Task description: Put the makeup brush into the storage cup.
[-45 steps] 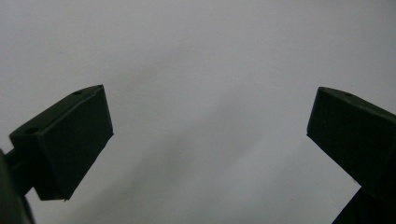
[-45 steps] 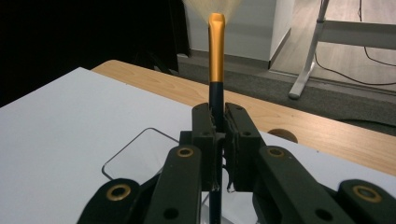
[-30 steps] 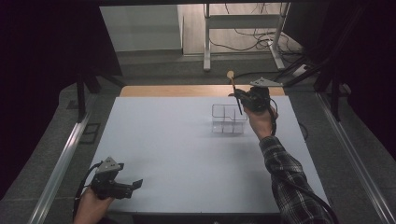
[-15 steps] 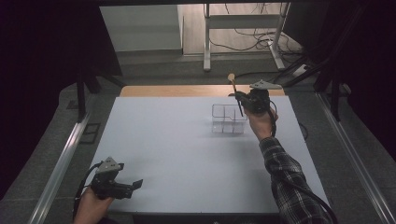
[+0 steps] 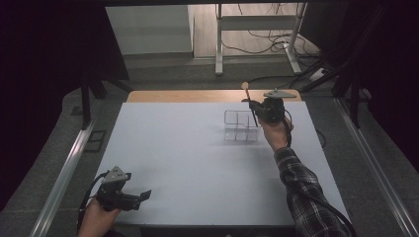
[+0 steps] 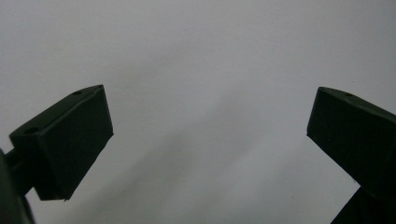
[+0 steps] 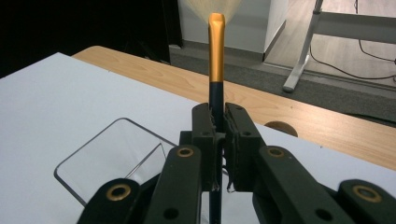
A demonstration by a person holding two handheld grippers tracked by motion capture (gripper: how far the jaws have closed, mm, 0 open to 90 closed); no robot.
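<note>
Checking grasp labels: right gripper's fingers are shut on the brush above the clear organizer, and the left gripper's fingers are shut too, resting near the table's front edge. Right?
Not quite. The left gripper is open: the left gripper view shows its fingers wide apart with nothing between them. The rest holds: the right gripper is shut on the brush above the clear organizer, and the left one rests near the table's front edge.

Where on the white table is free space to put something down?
The white table is bare between the left gripper and the clear organizer. It is crowded at the organizer, where the right gripper holds a brush.
</note>
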